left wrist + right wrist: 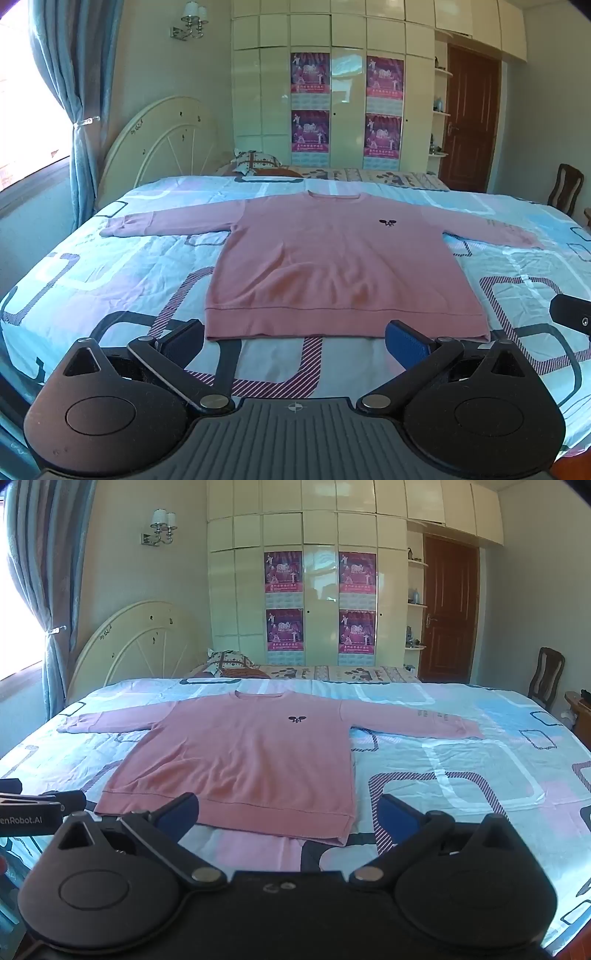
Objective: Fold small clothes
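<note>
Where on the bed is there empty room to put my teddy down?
Bare sheet lies right of the pink sweater, below its outstretched right sleeve, out to the bed edge. Another bare patch sits left of the sweater, under the left sleeve. The middle is taken by the sweater, and the near edge is crowded by the open left tongs and right tongs.

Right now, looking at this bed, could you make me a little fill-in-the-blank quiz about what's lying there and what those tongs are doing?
1. The sweater on the bed is ____ in colour.
2. Its two sleeves are spread ____, not folded in.
3. Both the left tongs and the right tongs stand ____, holding nothing.
4. The sweater's hem lies at the edge ____ to the tongs.

Missing words: pink; out; open; nearest
</note>
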`<state>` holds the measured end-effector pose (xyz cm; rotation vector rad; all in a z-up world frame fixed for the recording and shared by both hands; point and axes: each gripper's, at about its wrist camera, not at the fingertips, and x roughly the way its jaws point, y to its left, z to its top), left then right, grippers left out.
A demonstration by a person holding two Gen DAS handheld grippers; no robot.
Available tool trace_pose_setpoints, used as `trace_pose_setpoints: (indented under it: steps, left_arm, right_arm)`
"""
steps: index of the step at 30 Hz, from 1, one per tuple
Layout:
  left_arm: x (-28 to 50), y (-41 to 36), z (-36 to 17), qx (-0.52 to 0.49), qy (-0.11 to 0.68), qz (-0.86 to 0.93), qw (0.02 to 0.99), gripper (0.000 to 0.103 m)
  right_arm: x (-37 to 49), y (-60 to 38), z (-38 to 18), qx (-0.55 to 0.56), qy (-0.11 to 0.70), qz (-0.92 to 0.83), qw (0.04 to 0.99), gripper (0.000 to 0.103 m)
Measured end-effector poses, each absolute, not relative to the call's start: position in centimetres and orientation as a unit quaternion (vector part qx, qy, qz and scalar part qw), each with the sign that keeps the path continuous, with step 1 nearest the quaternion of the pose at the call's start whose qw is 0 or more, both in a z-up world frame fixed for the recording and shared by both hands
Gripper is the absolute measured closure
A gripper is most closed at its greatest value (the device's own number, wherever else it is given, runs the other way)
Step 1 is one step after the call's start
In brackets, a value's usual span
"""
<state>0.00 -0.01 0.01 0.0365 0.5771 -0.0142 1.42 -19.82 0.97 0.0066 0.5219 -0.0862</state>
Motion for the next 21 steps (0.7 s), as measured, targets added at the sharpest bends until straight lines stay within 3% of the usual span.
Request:
trace_pose_setpoints:
  steps: [21]
  left_arm:
    - [-0.04, 0.18, 0.38, 0.020, 0.283, -0.004, 0.959, 0.000]
  right_arm:
    - [1.52, -19.70, 0.90, 0.011, 0.250, -0.037, 0.967, 0.000]
